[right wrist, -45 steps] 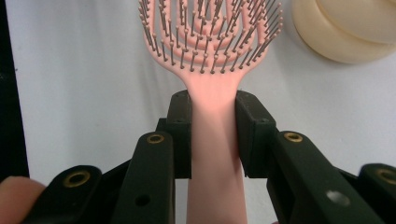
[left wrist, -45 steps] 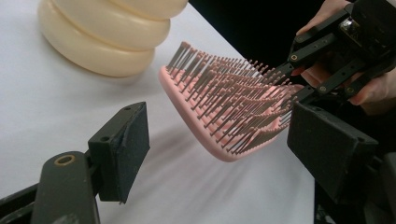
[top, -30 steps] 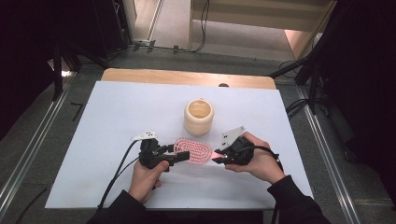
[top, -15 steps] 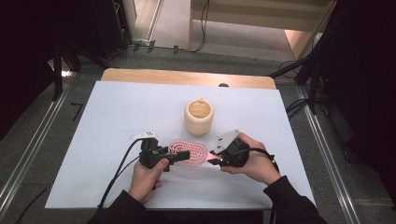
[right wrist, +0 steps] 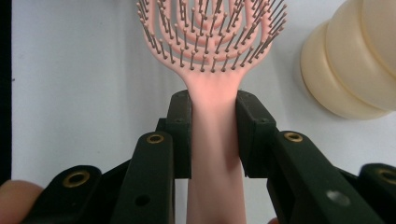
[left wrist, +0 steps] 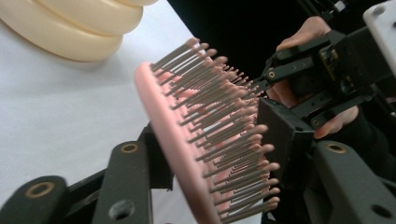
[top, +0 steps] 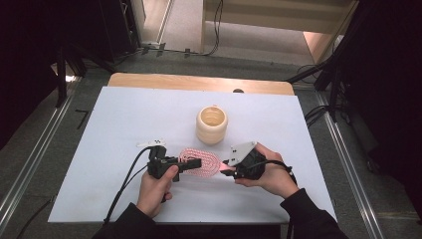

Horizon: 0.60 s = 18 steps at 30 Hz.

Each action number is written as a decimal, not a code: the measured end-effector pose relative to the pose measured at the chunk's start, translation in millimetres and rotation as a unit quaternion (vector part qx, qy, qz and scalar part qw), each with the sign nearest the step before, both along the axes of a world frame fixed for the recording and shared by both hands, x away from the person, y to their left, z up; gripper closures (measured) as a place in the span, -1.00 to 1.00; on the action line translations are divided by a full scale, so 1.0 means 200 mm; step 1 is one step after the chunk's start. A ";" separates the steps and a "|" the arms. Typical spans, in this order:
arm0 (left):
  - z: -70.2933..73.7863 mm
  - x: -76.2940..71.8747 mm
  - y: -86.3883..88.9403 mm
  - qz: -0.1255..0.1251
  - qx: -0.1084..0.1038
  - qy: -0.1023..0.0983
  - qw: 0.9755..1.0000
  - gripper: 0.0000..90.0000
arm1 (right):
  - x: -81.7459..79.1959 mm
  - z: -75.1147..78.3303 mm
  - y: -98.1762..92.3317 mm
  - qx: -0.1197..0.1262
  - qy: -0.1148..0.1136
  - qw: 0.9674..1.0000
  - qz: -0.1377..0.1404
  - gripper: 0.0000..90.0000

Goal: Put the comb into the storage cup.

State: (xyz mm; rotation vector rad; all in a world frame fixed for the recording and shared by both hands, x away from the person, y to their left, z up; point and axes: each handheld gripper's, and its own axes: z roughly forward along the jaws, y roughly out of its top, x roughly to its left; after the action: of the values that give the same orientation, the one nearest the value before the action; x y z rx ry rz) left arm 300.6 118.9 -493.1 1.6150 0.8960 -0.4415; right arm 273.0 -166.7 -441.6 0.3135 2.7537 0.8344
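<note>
A pink hairbrush [top: 200,163] hangs just above the white table [top: 124,114], bristles turned toward the person. My right gripper [top: 225,169] is shut on its handle [right wrist: 215,140], both pads pressed against the sides. My left gripper [top: 191,163] has just been closing on the brush head [left wrist: 187,135]. One pad sits behind the pink back and the other against the bristle tips. The right gripper [left wrist: 322,79] and its hand appear beyond the brush in the left gripper view.
A cream ridged cup [top: 211,124] stands upright on the table just behind the brush, also seen as the cup [right wrist: 355,70] at the right of the right gripper view. A wooden edge [top: 199,82] borders the far side. Dark floor and rails surround the table.
The left gripper's jaws have narrowed onto the brush head. The right hand and the brush have shifted slightly toward the left gripper.
</note>
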 end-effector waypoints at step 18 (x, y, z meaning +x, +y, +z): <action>0.13 -0.04 0.08 0.033 0.011 -0.073 0.997 0.48 | -0.03 -0.04 0.03 0.040 -0.022 0.998 -0.045 -0.38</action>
State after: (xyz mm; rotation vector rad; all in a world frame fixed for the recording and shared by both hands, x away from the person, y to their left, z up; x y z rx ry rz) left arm 292.9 134.1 -468.0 1.6116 0.8435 -0.2658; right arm 267.3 -161.7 -450.2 0.4264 2.6487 0.9179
